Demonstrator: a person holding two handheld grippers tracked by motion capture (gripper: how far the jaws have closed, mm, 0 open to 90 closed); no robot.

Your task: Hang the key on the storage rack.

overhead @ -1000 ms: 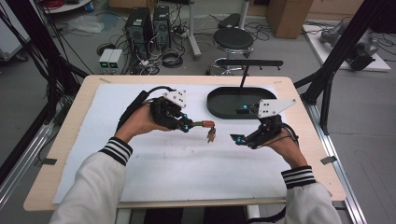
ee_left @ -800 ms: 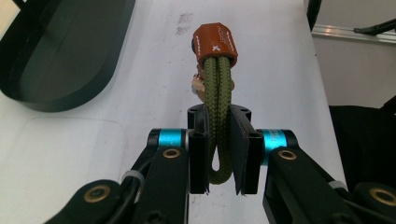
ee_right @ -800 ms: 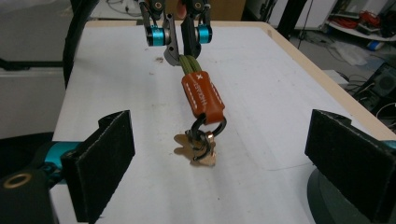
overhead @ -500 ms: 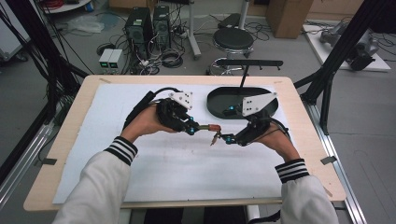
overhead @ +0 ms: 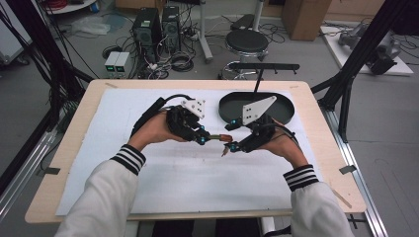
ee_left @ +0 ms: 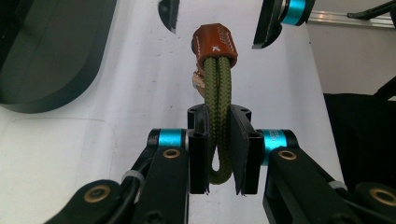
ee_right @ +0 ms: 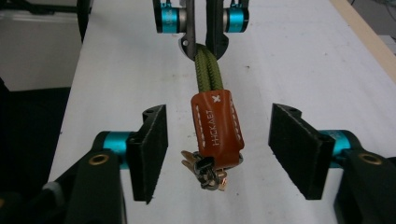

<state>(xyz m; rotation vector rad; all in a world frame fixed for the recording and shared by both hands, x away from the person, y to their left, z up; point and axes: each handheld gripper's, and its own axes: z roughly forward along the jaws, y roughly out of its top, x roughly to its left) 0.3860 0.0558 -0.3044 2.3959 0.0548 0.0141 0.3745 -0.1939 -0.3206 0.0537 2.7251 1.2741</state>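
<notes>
A keychain hangs in the air between the two grippers: an olive green cord loop (ee_left: 218, 100) ending in a brown leather tab (ee_right: 216, 128) with small metal keys (ee_right: 205, 171) below it. My left gripper (ee_left: 219, 154) is shut on the cord loop and holds the keychain (overhead: 221, 138) out to the right above the white mat. My right gripper (ee_right: 217, 151) is open, its pads (ee_right: 150, 149) on either side of the leather tab without touching it. In the high view the right gripper (overhead: 232, 146) meets the left gripper (overhead: 203, 138) at the mat's middle.
A black oval tray (overhead: 284, 106) lies on the mat behind the right hand. The white mat (overhead: 188, 182) covers most of the wooden table (overhead: 321, 128). Black frame legs stand at both table sides.
My right gripper has moved left toward the left gripper until its open jaws straddle the leather tab. The left gripper has shifted slightly right, still holding the cord.
</notes>
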